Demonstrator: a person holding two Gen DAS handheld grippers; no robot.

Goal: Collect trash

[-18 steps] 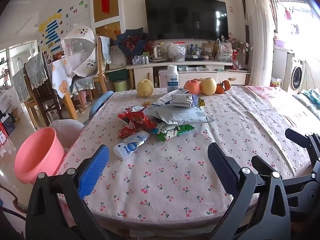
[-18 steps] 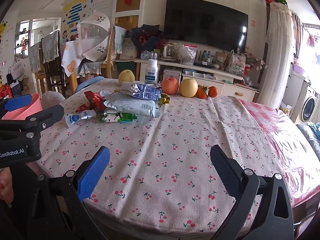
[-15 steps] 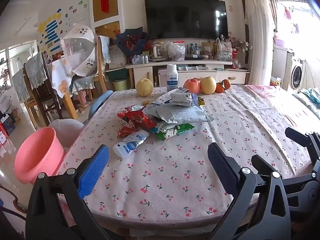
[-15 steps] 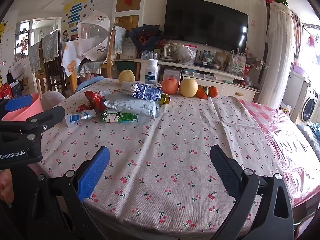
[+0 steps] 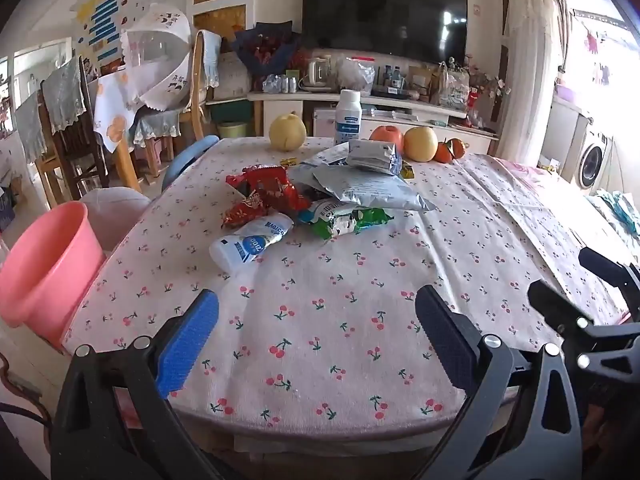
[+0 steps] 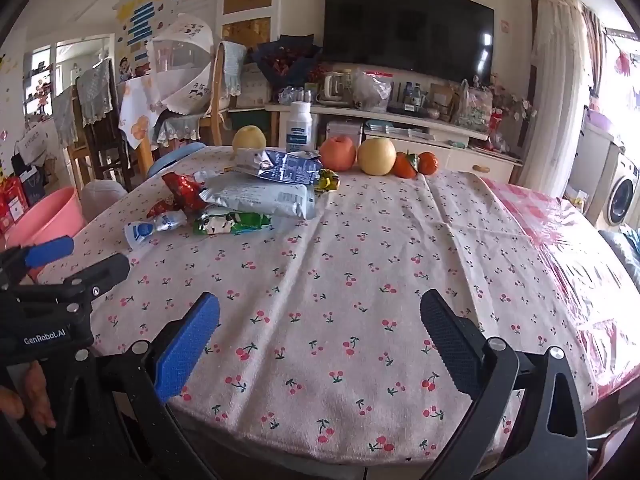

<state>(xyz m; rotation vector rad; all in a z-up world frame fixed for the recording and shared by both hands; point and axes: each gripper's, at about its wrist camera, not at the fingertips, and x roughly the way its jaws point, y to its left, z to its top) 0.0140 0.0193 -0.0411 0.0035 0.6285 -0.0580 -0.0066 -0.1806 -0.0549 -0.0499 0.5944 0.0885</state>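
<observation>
Both grippers hover over the near edge of the counter (image 5: 360, 320), tipped downward, side by side. Left gripper (image 5: 316, 336): fingers wide apart, nothing between them but cherry-print cloth. Right gripper (image 6: 320, 336): the same, fingers spread fully, empty.

Middle of the counter, toward its left edge, the trash lies in a loose heap. Nearest is a squashed white pouch with blue print (image 5: 250, 242), lying flat. Just beside it on the right, a green and white wrapper (image 5: 346, 220). Behind the pouch, crumpled red wrappers (image 5: 264, 192), touching the heap. Over these lies a large silver bag (image 5: 368, 190), with a smaller grey-blue packet (image 5: 372, 154) resting on top. A small yellow wrapper (image 6: 327, 180) sits at the heap's far right side.

Along the far edge: a yellow pear (image 5: 287, 131), an upright white bottle (image 5: 347, 118), a red apple (image 6: 338, 153), a second yellow fruit (image 5: 420, 144), two tangerines (image 5: 450, 150).

Off the counter's left edge, lower down, stands a pink bucket (image 5: 44, 268).
</observation>
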